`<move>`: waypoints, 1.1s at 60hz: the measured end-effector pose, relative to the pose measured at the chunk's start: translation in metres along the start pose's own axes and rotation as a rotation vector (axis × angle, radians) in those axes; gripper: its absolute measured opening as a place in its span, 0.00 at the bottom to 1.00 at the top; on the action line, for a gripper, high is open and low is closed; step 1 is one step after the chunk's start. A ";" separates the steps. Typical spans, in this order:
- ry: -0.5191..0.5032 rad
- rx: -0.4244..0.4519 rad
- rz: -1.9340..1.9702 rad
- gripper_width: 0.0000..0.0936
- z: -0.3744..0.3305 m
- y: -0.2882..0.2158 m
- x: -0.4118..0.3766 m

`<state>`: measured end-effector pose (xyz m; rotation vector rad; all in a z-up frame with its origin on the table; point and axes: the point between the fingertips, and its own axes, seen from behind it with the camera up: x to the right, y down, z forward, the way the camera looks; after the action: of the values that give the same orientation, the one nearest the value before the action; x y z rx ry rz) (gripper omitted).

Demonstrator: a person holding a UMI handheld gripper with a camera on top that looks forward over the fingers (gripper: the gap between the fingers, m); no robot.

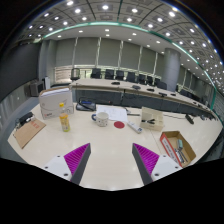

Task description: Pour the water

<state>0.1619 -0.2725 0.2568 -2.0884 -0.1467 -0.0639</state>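
Observation:
A bottle point(64, 119) of yellow liquid with a white cap stands upright on the pale table point(110, 150), beyond my fingers and to the left. A white mug point(101, 119) stands to its right, farther than the fingers. My gripper point(112, 158) is open and empty, low over the table, with nothing between its magenta pads point(76, 156). Both the bottle and the mug are well ahead of the fingertips.
A white carton point(56, 102) stands behind the bottle. A brown flat box point(27, 132) lies to the left. An open cardboard box point(177, 148) with small items sits to the right. A folded card point(152, 118) and a red-and-white object point(134, 126) lie beyond the mug. Chairs line a long desk behind.

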 end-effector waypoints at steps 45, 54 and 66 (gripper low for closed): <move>-0.079 0.161 0.060 0.91 0.311 -0.053 -0.330; -0.072 0.179 0.077 0.77 0.370 -0.052 -0.335; -0.083 0.212 0.090 0.49 0.390 -0.055 -0.338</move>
<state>-0.1858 0.0656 0.0737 -1.8843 -0.1046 0.0897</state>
